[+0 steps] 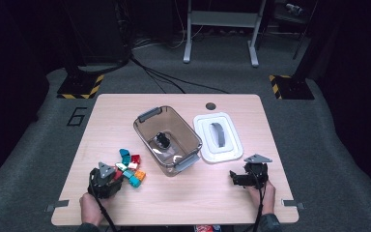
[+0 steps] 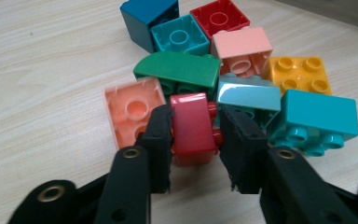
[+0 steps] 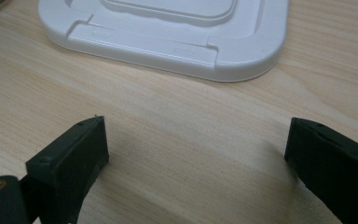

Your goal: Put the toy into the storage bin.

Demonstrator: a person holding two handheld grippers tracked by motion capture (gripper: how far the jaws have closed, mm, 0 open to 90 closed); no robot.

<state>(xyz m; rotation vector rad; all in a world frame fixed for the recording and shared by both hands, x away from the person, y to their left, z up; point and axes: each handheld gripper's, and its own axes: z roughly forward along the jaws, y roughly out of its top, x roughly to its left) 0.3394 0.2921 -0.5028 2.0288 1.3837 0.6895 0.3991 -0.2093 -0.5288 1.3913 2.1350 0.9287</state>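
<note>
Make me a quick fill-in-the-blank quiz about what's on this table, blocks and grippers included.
1. The left gripper is shut on a ____ block.
2. The right gripper rests with its jaws ____, nothing between them.
3. The white lid lies on the table beside the clear ____.
4. The yellow block shows ____ studs on top.

Missing words: red; open; bin; four

table (image 1: pixel 183 198): pale wood grain | red brick (image 2: pixel 193 128) between black jaws | beside it: salmon brick (image 2: pixel 130 109), green brick (image 2: pixel 177 70), teal brick (image 2: pixel 319 116), yellow brick (image 2: pixel 298 74), dark blue brick (image 2: pixel 142 16) | bin (image 1: pixel 147 126): smoky clear, grey handles | lid (image 1: pixel 218 154): white, grey handle
</note>
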